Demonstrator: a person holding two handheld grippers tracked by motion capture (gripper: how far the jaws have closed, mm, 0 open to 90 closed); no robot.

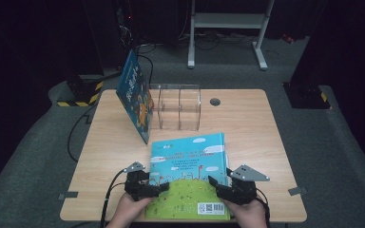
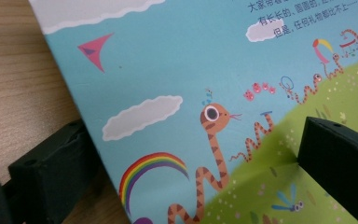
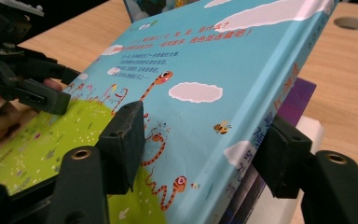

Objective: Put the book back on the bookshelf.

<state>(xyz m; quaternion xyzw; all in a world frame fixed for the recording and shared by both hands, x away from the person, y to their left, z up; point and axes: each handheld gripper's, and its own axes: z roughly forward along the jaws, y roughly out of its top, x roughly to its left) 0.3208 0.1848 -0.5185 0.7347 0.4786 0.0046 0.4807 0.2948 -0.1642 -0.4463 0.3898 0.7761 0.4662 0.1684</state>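
Note:
A picture book [image 1: 190,161] with a blue sky and green hill cover lies at the table's front, on top of other books. My left gripper [image 1: 164,189] is at its left edge. In the left gripper view the jaws [image 2: 191,158] stand wide, one below the edge and one over the cover [image 2: 191,70]. My right gripper [image 1: 214,185] is at the spine side. Its jaws [image 3: 203,144] straddle that edge of the book [image 3: 205,60], one on the cover and one by the spine. The left gripper [image 3: 51,88] also shows across the book in the right gripper view.
A second book [image 1: 135,95] leans against a clear plastic divider rack [image 1: 179,107] at the back of the wooden table [image 1: 256,123]. A cable hole [image 1: 215,101] sits behind the rack. A purple book [image 3: 303,98] and a white one [image 3: 314,130] lie under the top book.

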